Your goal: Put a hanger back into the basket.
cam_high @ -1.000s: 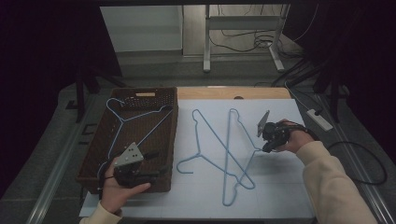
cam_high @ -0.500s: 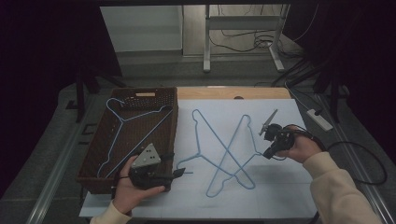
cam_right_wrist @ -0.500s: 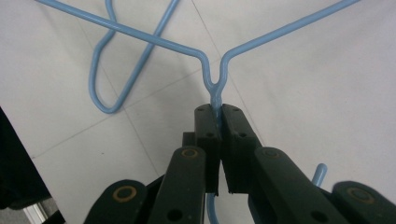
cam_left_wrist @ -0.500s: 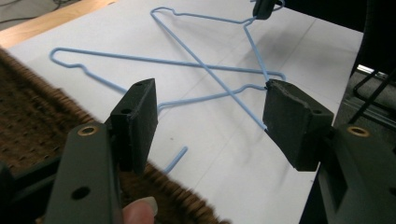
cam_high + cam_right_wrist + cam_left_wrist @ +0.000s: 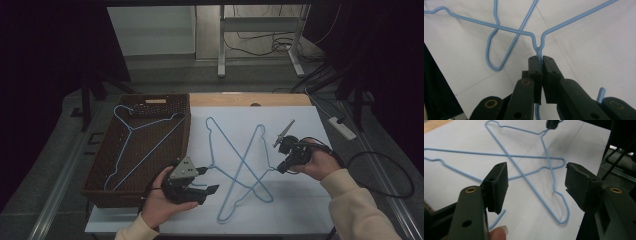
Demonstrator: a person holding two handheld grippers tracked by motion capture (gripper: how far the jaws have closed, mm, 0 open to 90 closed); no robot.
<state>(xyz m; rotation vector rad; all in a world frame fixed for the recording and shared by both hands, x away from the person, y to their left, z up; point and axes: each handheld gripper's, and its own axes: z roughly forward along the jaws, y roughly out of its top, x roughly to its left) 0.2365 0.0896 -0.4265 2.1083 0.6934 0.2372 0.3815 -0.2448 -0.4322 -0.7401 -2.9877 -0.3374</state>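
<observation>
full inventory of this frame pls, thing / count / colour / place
wire hangers on sheet: 2, light blue, crossed on the white sheet; the right claw grips one at its neck
wire hangers in basket: at least 2, light blue, overlapping, exact count unclear
basket: 1, dark brown wicker, table's left part
white sheet: 1, white, over the table's middle and right
power strip: 1, white, past the table's right edge
desk frame: 1, grey, on the floor beyond the table
left claw: 1, black, open, by the basket's near right corner
right claw: 1, black, shut on a hanger's neck
</observation>
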